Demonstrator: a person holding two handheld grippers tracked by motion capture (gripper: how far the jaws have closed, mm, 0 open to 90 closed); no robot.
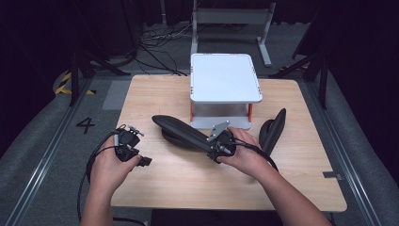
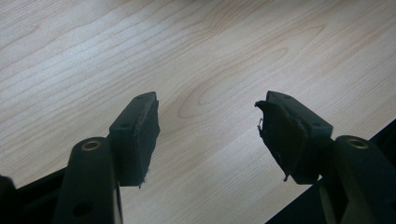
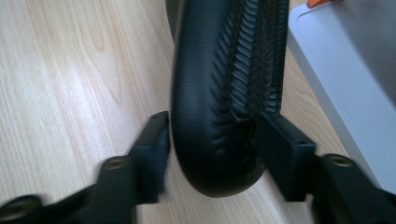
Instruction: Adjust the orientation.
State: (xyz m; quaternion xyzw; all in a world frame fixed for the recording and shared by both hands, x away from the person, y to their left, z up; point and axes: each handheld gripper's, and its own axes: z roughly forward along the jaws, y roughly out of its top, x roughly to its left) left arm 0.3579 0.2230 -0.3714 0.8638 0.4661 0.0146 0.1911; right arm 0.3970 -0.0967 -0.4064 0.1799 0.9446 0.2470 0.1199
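While the white stand (image 1: 226, 77) sits behind, the right gripper (image 1: 217, 151) clamps a black shoe (image 1: 181, 132).

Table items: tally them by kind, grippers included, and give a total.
Black shoes: 2, one between the right gripper's jaws, one standing on edge at the right.
White two-tier stand: 1.
Handheld grippers: 2, left gripper open over bare wood, right gripper.
Total: 5.
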